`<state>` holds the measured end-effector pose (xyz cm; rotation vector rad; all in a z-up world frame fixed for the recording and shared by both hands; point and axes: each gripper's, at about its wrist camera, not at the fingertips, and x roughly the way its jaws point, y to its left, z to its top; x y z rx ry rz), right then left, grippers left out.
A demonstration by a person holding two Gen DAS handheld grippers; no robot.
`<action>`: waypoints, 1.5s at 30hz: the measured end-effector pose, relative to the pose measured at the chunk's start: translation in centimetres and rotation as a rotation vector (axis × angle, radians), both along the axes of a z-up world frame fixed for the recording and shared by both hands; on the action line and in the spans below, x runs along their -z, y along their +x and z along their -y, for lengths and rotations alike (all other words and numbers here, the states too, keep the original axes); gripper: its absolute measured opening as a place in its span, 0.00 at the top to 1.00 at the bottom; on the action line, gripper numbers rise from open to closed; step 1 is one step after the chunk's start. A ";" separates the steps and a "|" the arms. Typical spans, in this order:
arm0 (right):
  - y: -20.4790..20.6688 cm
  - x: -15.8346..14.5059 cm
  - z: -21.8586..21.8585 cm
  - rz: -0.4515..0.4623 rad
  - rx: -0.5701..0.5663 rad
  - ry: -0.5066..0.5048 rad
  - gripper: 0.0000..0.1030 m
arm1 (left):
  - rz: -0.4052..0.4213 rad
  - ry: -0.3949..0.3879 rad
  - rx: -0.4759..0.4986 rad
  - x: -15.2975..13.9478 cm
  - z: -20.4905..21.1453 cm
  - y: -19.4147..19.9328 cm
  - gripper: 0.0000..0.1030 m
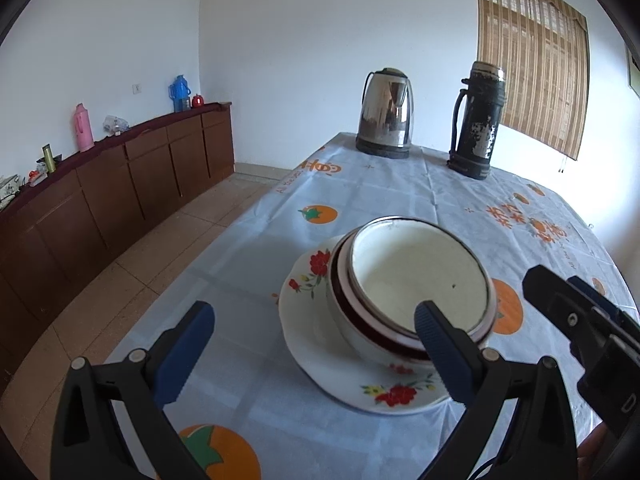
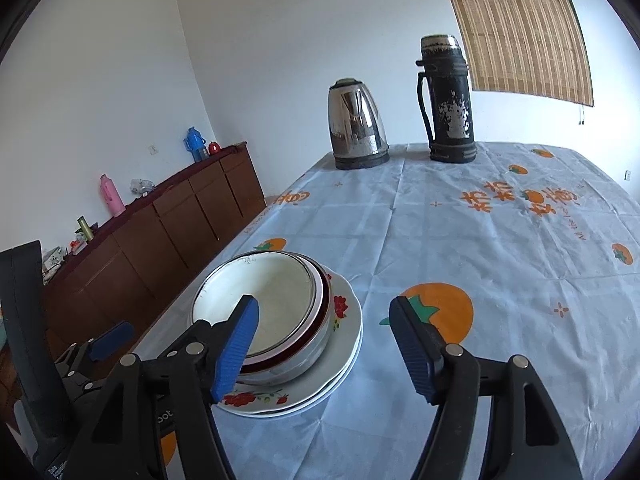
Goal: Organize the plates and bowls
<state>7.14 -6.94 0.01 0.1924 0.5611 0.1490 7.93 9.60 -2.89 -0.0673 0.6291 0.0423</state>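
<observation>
White bowls (image 1: 416, 280) are nested, the outer one with a dark red band, and sit on stacked white flowered plates (image 1: 312, 344) on the table. My left gripper (image 1: 312, 356) is open and empty, just before the plates' near-left rim; its right finger (image 1: 444, 356) overlaps the bowl's near rim in view. In the right wrist view the bowls (image 2: 276, 296) and plates (image 2: 344, 344) lie at lower left. My right gripper (image 2: 324, 348) is open and empty, to the right of the stack. The right gripper also shows in the left wrist view (image 1: 580, 316).
A steel kettle (image 1: 386, 114) and a worn black thermos (image 1: 476, 120) stand at the table's far end. The tablecloth (image 2: 460, 240) is pale blue with orange fruit prints. A brown sideboard (image 1: 120, 184) with flasks lines the left wall. A bamboo blind (image 1: 532, 52) covers the window.
</observation>
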 end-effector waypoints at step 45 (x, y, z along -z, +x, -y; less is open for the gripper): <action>-11.5 -4.7 2.5 0.265 0.060 -0.022 0.15 | 0.157 0.071 0.016 -4.2 2.1 -8.1 0.00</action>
